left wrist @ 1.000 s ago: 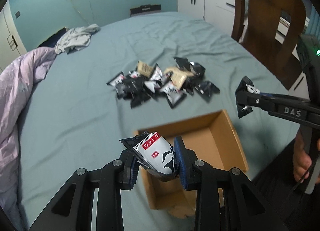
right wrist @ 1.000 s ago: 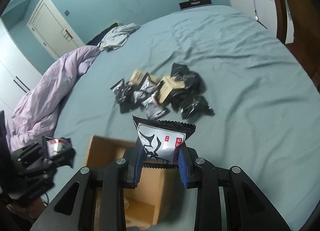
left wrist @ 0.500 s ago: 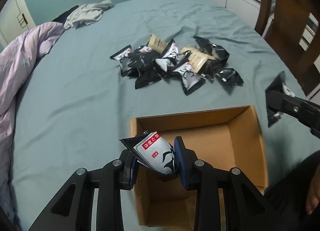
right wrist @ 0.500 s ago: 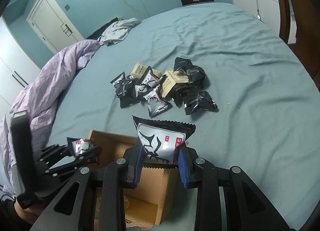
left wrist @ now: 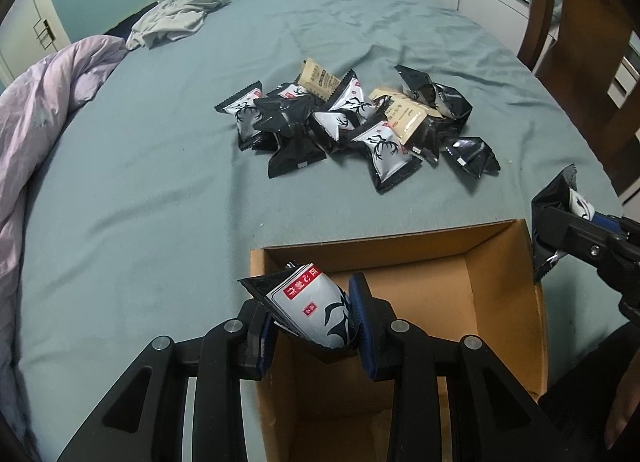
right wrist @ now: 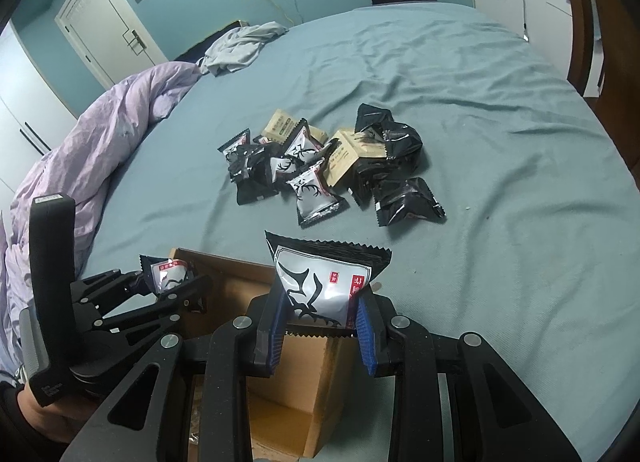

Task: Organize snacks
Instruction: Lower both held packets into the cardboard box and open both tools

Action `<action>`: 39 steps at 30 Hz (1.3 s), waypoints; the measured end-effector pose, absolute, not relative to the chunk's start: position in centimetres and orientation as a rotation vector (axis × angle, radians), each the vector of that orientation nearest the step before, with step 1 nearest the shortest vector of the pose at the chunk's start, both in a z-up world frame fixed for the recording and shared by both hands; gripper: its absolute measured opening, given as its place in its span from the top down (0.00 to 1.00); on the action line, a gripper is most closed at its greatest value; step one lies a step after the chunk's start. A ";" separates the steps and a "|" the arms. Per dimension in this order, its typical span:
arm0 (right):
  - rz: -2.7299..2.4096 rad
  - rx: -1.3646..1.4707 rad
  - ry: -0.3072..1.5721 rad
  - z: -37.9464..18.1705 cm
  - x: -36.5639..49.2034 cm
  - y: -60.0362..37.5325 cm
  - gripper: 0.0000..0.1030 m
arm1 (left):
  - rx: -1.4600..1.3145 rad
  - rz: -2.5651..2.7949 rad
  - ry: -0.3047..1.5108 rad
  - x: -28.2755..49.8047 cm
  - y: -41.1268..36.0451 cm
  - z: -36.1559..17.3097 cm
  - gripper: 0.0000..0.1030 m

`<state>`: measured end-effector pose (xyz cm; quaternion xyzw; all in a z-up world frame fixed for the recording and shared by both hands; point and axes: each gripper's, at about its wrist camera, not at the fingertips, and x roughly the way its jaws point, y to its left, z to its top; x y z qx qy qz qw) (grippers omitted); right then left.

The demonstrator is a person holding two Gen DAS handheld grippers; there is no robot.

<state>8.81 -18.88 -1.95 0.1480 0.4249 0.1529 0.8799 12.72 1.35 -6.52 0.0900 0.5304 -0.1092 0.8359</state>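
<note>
Two grippers each hold one snack pack. Up close in the left wrist view, the left gripper (left wrist: 312,326) squeezes a silver and black snack pack (left wrist: 312,308) over the open cardboard box (left wrist: 504,302). At 3 o'clock there, the right gripper (left wrist: 560,229) pinches its own silver pack (right wrist: 324,286) by the box's right wall. Farther off, at 12 o'clock, a pile of snack packs (left wrist: 352,121) lies on the green bed sheet (left wrist: 140,181). At 9 o'clock sits a purple blanket (left wrist: 36,109).
</note>
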 end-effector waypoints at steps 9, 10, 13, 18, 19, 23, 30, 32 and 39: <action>0.310 0.297 0.893 -2.1 9.0 -18.5 0.72 | 0.188 -0.241 1.137 13.0 1.3 -6.5 0.64; 0.308 0.298 0.894 -2.2 9.0 -18.5 0.72 | 0.188 -0.242 1.139 13.0 1.2 -6.5 0.64; 0.303 0.300 0.897 -2.2 9.0 -18.6 0.72 | 0.178 -0.252 1.149 13.0 1.2 -6.4 0.62; 0.296 0.289 0.895 -2.2 9.0 -18.4 0.72 | 0.159 -0.266 1.157 12.9 1.3 -6.2 0.57; 0.294 0.285 0.893 -2.2 9.0 -18.4 0.72 | 0.151 -0.271 1.158 12.9 1.3 -6.0 0.56; 0.286 0.270 0.888 -2.2 8.7 -18.2 0.72 | 0.135 -0.332 1.159 13.0 1.4 -4.7 0.34; 0.279 0.235 0.904 -1.9 8.6 -17.6 0.72 | 0.092 -0.252 1.042 13.7 6.2 -0.1 0.17; 0.294 0.226 0.928 -1.7 8.9 -16.8 0.72 | 0.075 -0.184 1.033 14.0 8.4 0.5 0.17; 0.395 0.181 1.062 -2.0 10.1 -10.4 0.72 | 0.055 -0.111 1.000 14.0 11.4 1.5 0.17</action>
